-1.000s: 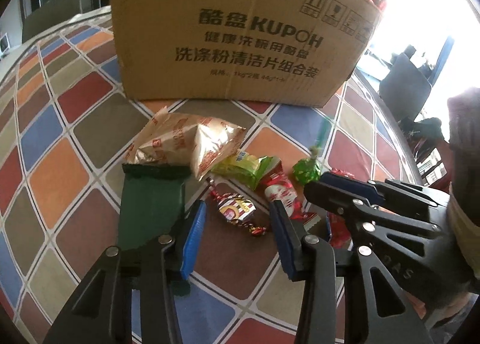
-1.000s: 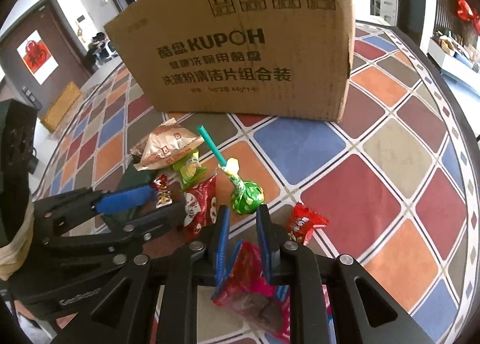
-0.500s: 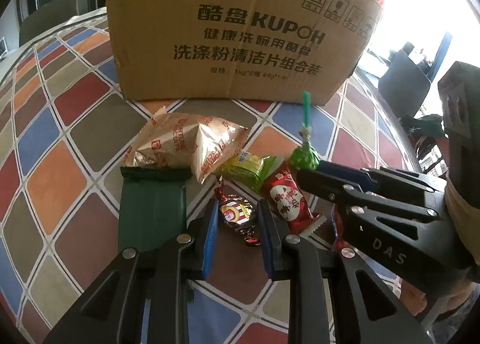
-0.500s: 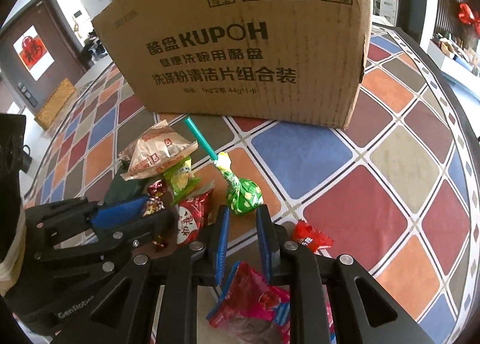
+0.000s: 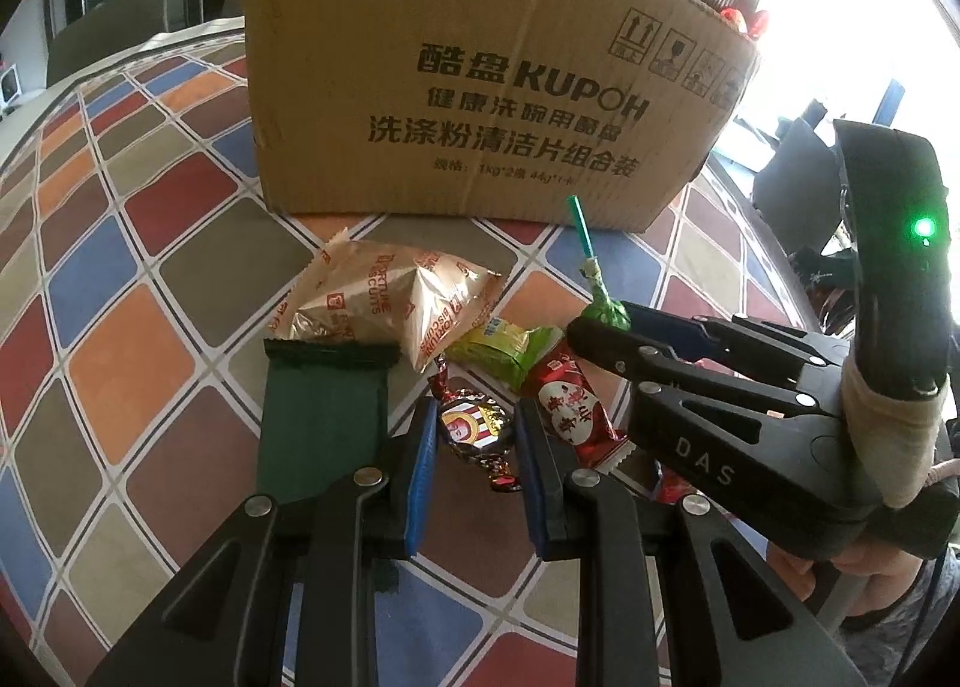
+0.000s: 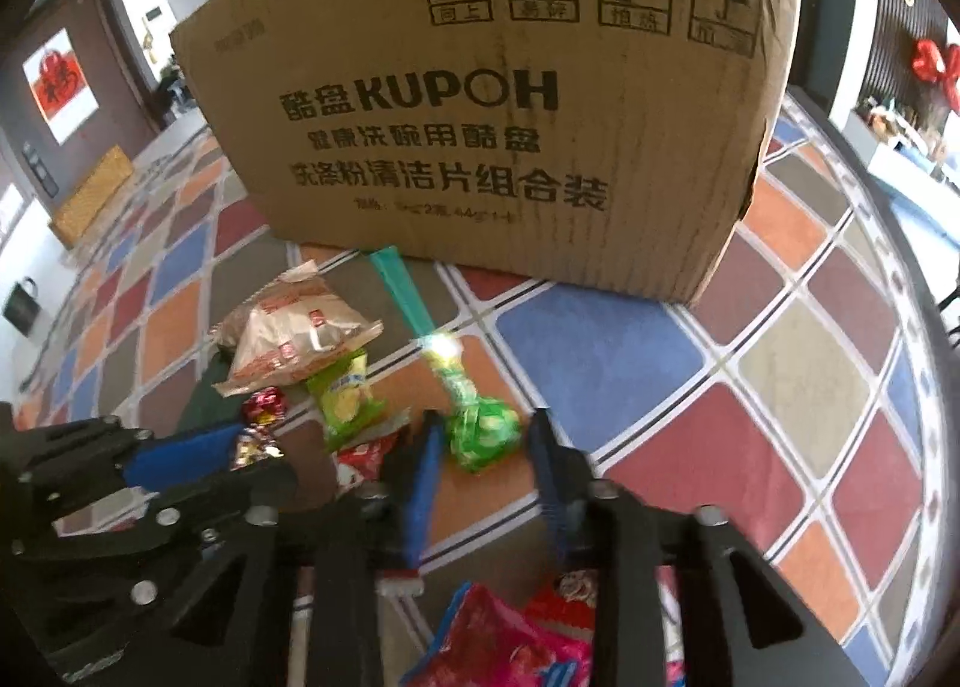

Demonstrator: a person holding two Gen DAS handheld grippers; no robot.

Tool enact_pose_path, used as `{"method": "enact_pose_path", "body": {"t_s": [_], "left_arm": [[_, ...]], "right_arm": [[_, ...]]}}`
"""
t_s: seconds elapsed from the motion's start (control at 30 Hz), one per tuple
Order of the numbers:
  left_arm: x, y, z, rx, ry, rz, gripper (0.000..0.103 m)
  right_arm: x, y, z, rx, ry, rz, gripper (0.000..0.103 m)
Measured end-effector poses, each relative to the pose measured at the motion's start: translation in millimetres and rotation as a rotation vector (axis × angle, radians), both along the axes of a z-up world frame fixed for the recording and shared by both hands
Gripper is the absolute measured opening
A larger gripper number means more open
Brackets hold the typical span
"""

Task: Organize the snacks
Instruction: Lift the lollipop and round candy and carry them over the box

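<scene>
My left claw [image 5: 471, 456] is pinching the shiny red-and-gold twist-wrapped candy [image 5: 474, 428] between its blue pads on the patchwork-coloured desk [image 5: 129, 369], just beside the dark green flat packet [image 5: 321, 417]. My right claw [image 6: 483, 456] is opening, its jaws flanking the green foil-wrapped lollipop [image 6: 483, 429] lying before the brown cardboard box [image 6: 498, 105].

snacks on the desk [image 5: 150, 375] before a box [image 5: 480, 87]
biscuit bag [image 5: 384, 303] nearest the box, flat packet [image 5: 321, 411] in front of it, candy [image 5: 474, 429] to the packet's right, lollipop [image 6: 474, 417] farthest right.
</scene>
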State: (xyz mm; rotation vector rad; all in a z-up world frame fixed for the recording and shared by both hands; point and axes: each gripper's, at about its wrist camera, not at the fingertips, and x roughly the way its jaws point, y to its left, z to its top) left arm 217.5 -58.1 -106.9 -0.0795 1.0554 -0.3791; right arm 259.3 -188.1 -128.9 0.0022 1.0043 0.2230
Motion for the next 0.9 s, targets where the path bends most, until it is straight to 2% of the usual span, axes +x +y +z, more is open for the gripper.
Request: {"method": "enact_pose_path", "body": {"t_s": [0.23, 0.47, 0.9], "left_arm": [[-4.5, -0.1, 4.8, -0.004, -0.022, -0.006, 0.026], [-16.0, -0.4, 27.0, -0.027, -0.068, -0.013, 0.026], [-25.8, 1.6, 107.6, -0.017, -0.284, -0.006, 0.026]], "right_arm": [[-9.0, -1.5, 4.8, 0.024, -0.004, 0.000, 0.026], [-26.6, -9.2, 26.2, 0.058, -0.043, -0.024, 0.026], [-48.3, -18.0, 90.3, 0.127, -0.177, -0.052, 0.026]]}}
